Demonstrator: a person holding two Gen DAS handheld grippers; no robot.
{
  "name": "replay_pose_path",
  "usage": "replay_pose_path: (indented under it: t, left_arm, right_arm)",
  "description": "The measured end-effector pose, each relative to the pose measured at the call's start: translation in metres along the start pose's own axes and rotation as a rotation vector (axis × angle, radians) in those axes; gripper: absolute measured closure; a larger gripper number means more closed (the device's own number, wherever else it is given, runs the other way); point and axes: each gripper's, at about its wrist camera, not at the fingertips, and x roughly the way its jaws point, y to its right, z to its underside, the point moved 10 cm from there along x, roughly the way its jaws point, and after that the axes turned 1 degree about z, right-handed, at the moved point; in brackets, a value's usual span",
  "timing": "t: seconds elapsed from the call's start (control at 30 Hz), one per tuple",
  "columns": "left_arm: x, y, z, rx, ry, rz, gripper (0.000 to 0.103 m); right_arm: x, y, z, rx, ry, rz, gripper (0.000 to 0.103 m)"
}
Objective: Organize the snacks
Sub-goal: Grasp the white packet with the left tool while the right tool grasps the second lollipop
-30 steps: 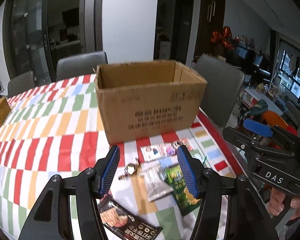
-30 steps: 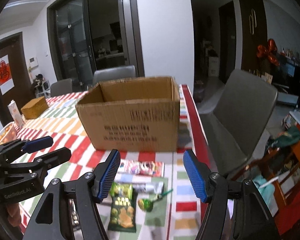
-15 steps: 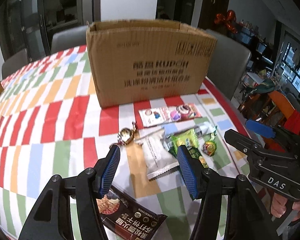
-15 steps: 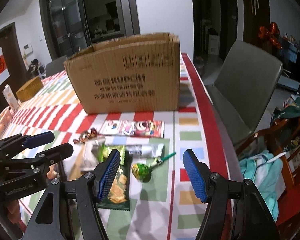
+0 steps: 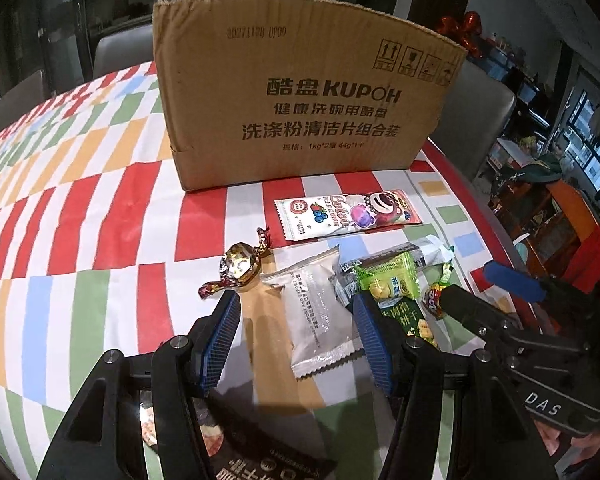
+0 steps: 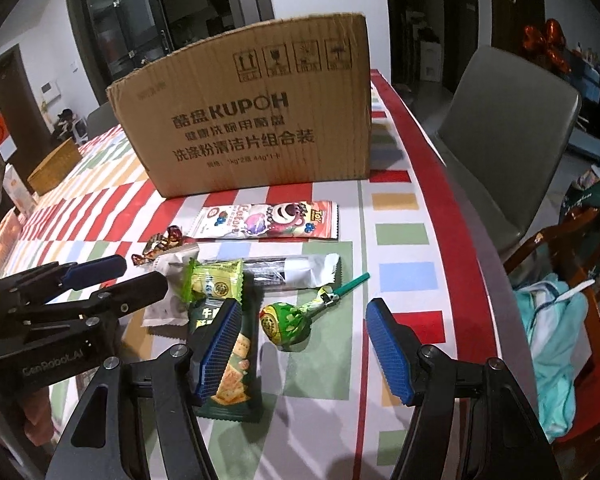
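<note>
Both claws dropped nearer; cardboard box (image 5: 300,92) reads "KUPOH".

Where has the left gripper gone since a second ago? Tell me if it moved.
Yes. The left gripper came down toward the snacks: the cardboard box now looms larger and the white packet lies between its open fingers.

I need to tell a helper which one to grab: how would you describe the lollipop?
Find the cardboard box on the checked tablecloth; snack packets lie before it. On their right edge is the lollipop: the only round one, green-wrapped, on a green stick.
</note>
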Motion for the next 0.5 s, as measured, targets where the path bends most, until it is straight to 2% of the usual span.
replay_pose_path:
  t: [0.2,0.43,0.5]
  left_arm:
    - [0.013,-0.001,0.001,-0.022,-0.031,0.016,0.05]
    - [0.023,-0.001,0.003,-0.049,-0.064,0.045,0.066]
    - [0.023,-0.001,0.003,-0.048,-0.065,0.048,0.067]
  right_arm:
    - [0.01,-0.002,0.002,0.015,-0.028,-0.021,0.045]
    - [0.021,-0.012,0.005,0.006,-0.06,-0.048,0.055]
    - [0.023,-0.013,0.005,0.008,-0.061,-0.054,0.058]
